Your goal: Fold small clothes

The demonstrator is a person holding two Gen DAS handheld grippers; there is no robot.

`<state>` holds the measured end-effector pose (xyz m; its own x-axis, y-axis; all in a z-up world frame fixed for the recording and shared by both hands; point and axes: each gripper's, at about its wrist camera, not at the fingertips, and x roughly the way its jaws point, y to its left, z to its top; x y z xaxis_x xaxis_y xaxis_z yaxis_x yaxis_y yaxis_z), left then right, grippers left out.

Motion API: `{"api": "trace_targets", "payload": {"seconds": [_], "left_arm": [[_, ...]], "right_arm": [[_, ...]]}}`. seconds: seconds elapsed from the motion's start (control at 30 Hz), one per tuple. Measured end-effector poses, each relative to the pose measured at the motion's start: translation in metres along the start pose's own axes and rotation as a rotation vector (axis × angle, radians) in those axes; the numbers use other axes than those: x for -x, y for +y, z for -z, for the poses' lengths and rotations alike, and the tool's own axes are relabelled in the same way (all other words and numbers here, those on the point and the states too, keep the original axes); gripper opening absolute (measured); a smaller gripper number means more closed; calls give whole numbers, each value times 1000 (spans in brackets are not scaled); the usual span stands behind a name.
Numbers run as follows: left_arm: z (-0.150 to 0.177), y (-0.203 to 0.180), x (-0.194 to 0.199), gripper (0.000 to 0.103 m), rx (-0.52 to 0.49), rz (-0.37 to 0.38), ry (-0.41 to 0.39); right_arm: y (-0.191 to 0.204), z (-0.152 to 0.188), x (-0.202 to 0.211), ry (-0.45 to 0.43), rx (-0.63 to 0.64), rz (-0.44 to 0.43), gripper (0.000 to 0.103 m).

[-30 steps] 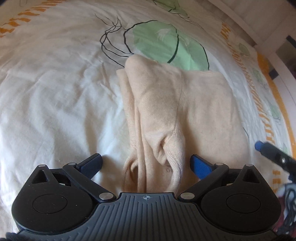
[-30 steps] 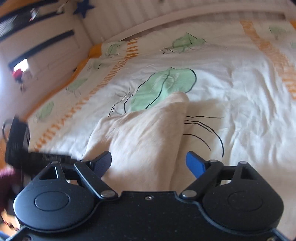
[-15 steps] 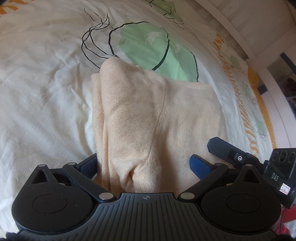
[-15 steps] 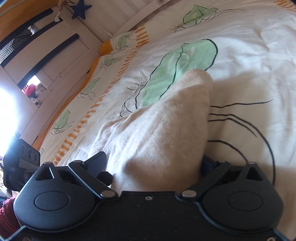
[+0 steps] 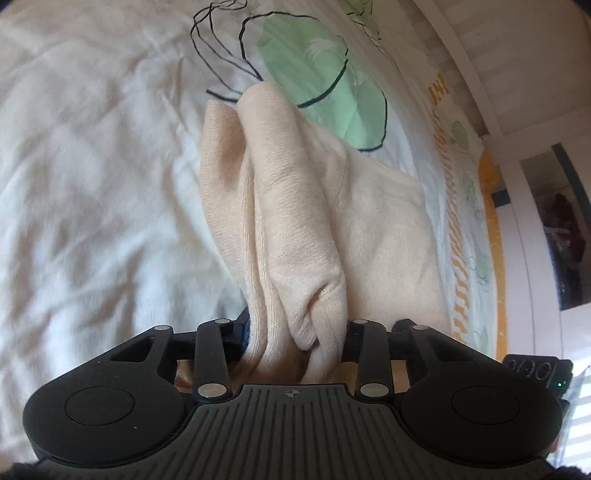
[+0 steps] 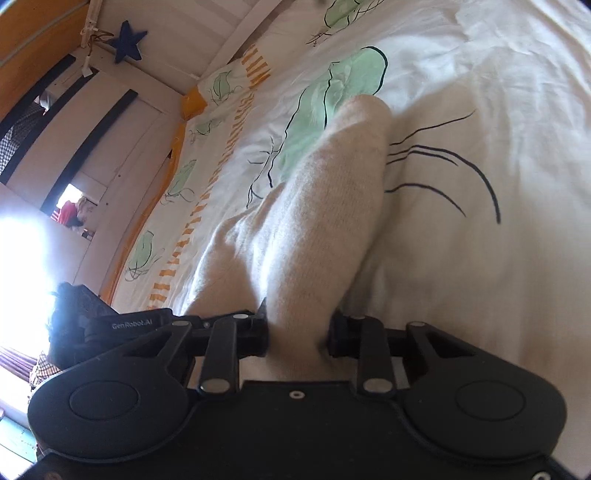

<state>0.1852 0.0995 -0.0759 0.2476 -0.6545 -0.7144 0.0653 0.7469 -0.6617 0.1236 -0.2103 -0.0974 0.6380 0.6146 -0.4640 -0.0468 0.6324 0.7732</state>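
Observation:
A small cream knit garment (image 5: 306,206) lies partly folded on a white bed sheet (image 5: 92,166). My left gripper (image 5: 295,334) is shut on a bunched near edge of it, and the cloth rises from the sheet toward the jaws. In the right wrist view the same garment (image 6: 325,206) runs up as a ridge into my right gripper (image 6: 297,334), which is shut on another part of its near edge. The fingertips of both grippers are mostly hidden by cloth. The left gripper's body (image 6: 122,325) shows at the right view's left.
The sheet (image 6: 480,110) has green leaf prints (image 5: 325,74), black line drawings and an orange striped border (image 5: 458,258). White slatted bed rails (image 6: 207,33) and a wall with a blue star (image 6: 127,42) stand beyond the bed. Bright window light glares at left.
Both grippers went from open around the garment's near edge to shut on it. The cloth now lifts off the sheet into both jaws.

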Motion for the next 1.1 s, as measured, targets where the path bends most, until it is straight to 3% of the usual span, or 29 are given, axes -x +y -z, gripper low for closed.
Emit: {"api": "trace_targets", "payload": {"seconds": [0.1, 0.4, 0.57, 0.73, 0.87, 0.93, 0.97, 1.0, 1.1], "left_arm": [[27, -14, 5, 35, -39, -19, 35], [148, -52, 22, 35, -149, -40, 114], [196, -61, 31, 37, -207, -88, 76], [215, -66, 48, 50, -257, -189, 22], [224, -82, 79, 52, -307, -256, -94], [227, -98, 97, 57, -359, -286, -204], [227, -107, 101, 66, -386, -292, -249], [224, -116, 100, 74, -413, -298, -275], [213, -136, 80, 76, -472, -330, -309]], "right_arm": [[11, 13, 22, 45, 20, 39, 38], [18, 82, 113, 164, 27, 138, 39], [12, 122, 145, 210, 56, 208, 45], [13, 138, 169, 197, 90, 292, 56], [30, 136, 198, 115, 187, 377, 60], [41, 130, 211, 28, 225, 398, 69], [46, 126, 215, -15, 243, 407, 71], [52, 121, 216, -61, 262, 422, 71], [63, 106, 205, -160, 296, 452, 79]]}}
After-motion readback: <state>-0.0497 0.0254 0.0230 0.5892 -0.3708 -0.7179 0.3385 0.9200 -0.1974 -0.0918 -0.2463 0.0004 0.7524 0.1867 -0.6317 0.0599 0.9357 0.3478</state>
